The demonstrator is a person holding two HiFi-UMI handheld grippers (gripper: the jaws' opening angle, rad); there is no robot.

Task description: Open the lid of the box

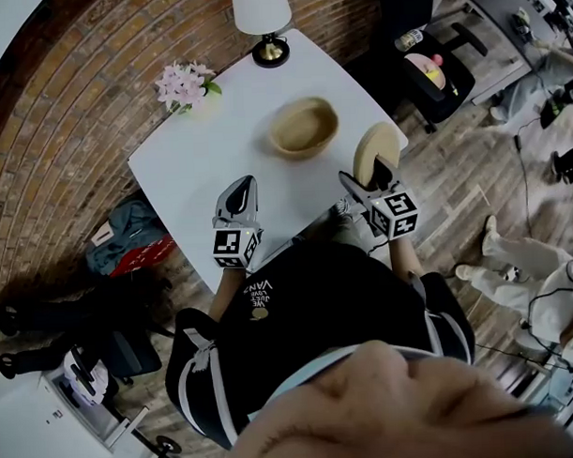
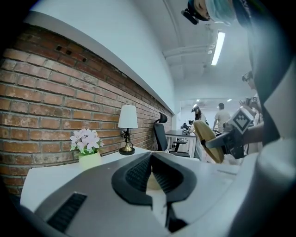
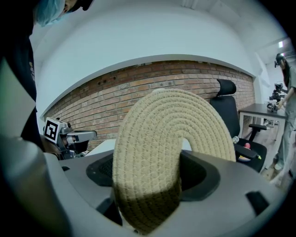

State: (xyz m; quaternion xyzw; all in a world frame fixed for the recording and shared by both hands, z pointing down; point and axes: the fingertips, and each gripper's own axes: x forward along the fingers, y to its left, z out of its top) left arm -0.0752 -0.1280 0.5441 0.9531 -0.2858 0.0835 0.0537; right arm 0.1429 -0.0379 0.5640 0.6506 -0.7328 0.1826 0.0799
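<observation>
The right gripper (image 1: 367, 178) clamps the woven lid (image 1: 376, 147) upright, lifted clear of the open box (image 1: 304, 129) on the counter (image 1: 195, 161), while the left gripper (image 1: 238, 192) is closed, holding nothing.

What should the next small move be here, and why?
Probably lower the right gripper to set the woven lid flat on the white table beside the woven basket: the lid is already off, clamped upright in its fingers, and the basket stands open.
</observation>
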